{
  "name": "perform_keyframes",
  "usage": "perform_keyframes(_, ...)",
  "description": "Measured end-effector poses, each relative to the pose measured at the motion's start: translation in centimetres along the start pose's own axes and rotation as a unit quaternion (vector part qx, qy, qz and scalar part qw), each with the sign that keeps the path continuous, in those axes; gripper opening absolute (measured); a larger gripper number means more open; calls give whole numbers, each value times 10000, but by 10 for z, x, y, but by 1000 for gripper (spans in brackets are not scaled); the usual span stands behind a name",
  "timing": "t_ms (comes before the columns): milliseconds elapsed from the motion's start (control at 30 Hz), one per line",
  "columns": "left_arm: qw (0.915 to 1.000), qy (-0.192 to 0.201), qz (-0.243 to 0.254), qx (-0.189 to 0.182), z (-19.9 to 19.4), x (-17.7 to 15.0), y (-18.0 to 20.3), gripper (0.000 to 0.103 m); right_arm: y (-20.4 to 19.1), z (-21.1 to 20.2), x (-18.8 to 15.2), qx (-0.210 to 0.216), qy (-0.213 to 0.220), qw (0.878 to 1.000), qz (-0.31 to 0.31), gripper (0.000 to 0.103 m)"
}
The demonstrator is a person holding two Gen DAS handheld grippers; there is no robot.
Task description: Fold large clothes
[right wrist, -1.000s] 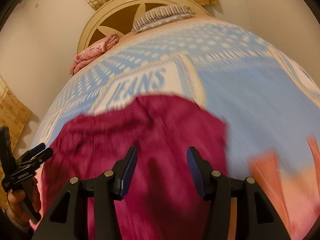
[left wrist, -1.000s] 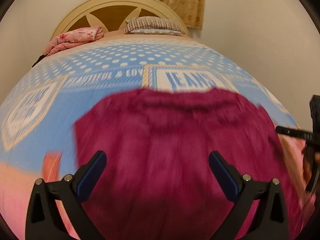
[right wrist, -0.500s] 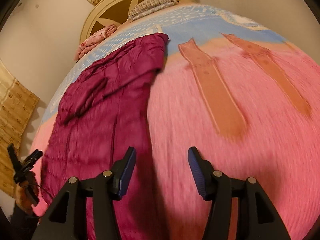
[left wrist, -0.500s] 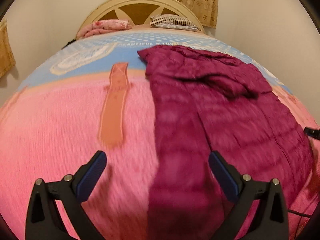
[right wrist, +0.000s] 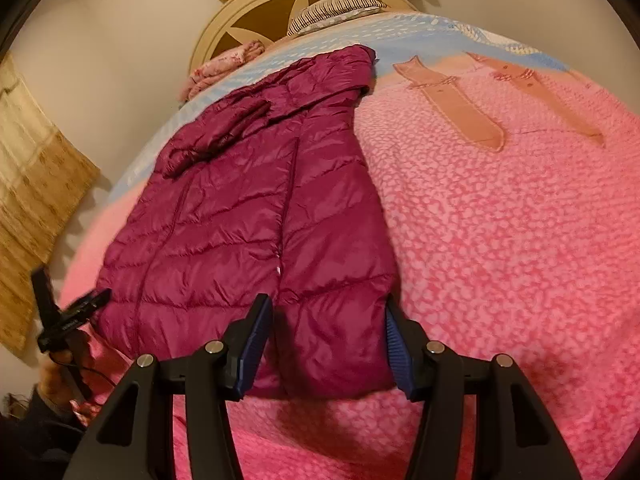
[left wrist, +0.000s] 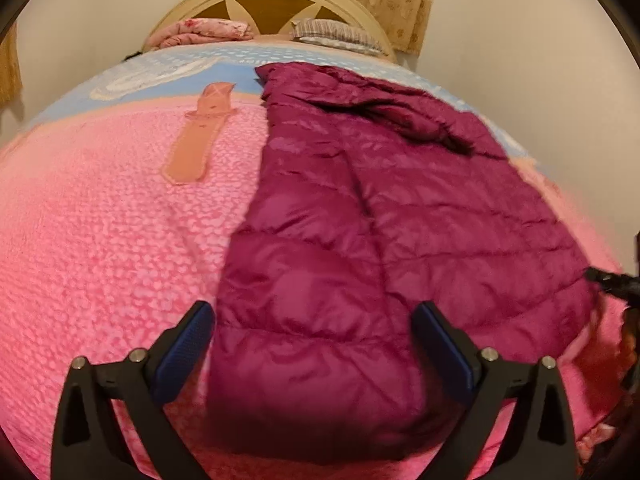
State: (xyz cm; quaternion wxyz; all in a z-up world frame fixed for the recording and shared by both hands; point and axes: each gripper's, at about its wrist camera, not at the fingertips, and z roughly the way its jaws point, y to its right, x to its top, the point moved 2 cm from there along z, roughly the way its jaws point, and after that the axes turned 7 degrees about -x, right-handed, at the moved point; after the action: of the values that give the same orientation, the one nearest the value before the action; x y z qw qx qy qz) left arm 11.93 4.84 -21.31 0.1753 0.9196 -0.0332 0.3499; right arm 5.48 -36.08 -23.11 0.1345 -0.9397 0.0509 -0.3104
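On the bed [left wrist: 88,264], a dark red puffer jacket [left wrist: 380,240] is lying lengthwise on the pink blanket [right wrist: 500,240], its hem toward the foot end and its collar reaching up toward the blue part of the cover, with one sleeve [right wrist: 216,136] folded across the upper body. The left tongs [left wrist: 312,348] are hanging spread wide above the hem, one finger over the blanket just beside the jacket's edge and the other over the quilted cloth, gripping nothing. The right tongs [right wrist: 326,348] are likewise released, straddling the hem corner on their side, near the front seam. Neither pair seems to be touching the fabric, though I cannot be sure of the gap. To my eye the person is getting ready to take the bottom edge and fold it up toward the collar. Doing that well probably means pinching both hem corners at matching spots, catching every layer of the slippery padding, and lifting both sides evenly so the fold is landing square. The puffy fill is likely to spring back, so pressing the crease flat afterwards may be helping. A pillow [left wrist: 336,34] is resting by the headboard [left wrist: 264,0].
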Motion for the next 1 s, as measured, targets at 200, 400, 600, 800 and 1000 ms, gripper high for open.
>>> perform_keyframes(200, 9989, 94, 464, -25, -20, -13, 10, 21, -10, -6, -9, 468, 24, 9989, 34, 12)
perform_keyframes(400, 9967, 152, 374, -699, -40, -12, 16, 7, -8, -19, -12, 850, 46, 9960, 269, 6)
perform_keyframes(600, 9816, 598, 128, -1810, -104, 0, 23, 7, 1, -55, -12, 1314, 156, 9900, 495, 5)
perform_keyframes(800, 9580, 1136, 163, -2629, -172, 22, 39, 7, 13, -127, -1, 2334, 625, 9655, 973, 5)
perform_keyframes(1000, 9465, 1360, 196, -2921, -169, 73, 36, 7, 7, -163, 55, 2612, 1320, 9522, 879, 5)
